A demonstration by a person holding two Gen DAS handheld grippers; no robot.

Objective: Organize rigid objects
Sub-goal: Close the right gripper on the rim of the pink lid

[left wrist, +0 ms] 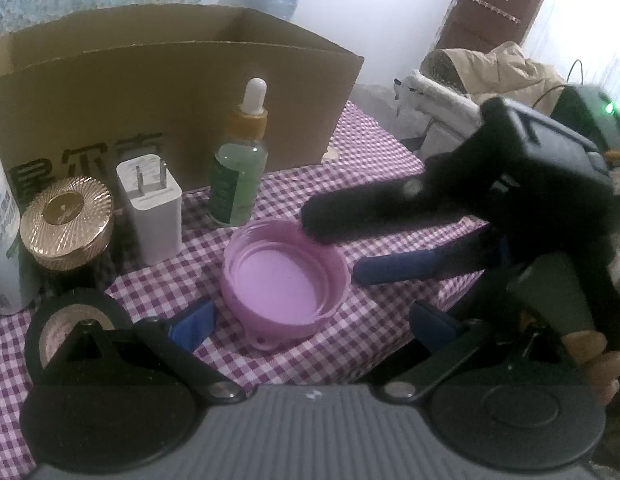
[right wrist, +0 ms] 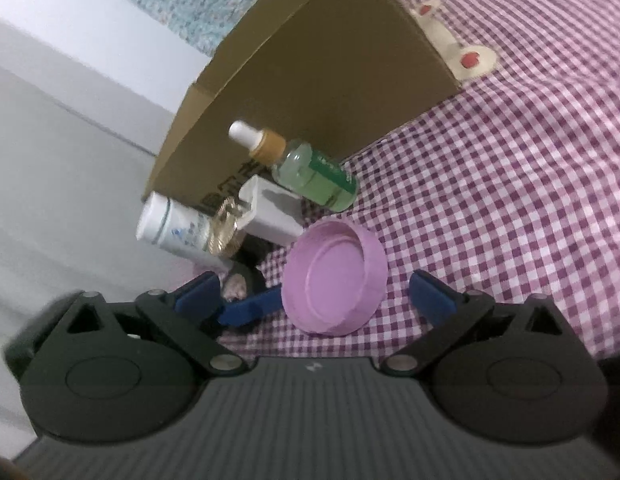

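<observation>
A pink plastic lid (left wrist: 284, 280) lies open side up on the purple checked tablecloth (left wrist: 362, 168). My left gripper (left wrist: 314, 322) is open, with a blue finger on each side of the lid. My right gripper (left wrist: 330, 250) comes in from the right, open, its fingers close to the lid's right rim. In the right wrist view the lid (right wrist: 334, 278) sits between the open right gripper (right wrist: 316, 294) fingers. Behind stand a green dropper bottle (left wrist: 240, 164), a white charger plug (left wrist: 150, 208) and a gold-lidded jar (left wrist: 66, 224).
An open cardboard box (left wrist: 170, 92) stands behind the row of objects. A white bottle (left wrist: 2, 232) is at the far left and a roll of black tape (left wrist: 76, 320) lies near the left finger. The table edge drops off at the right, with clothes (left wrist: 490, 68) beyond.
</observation>
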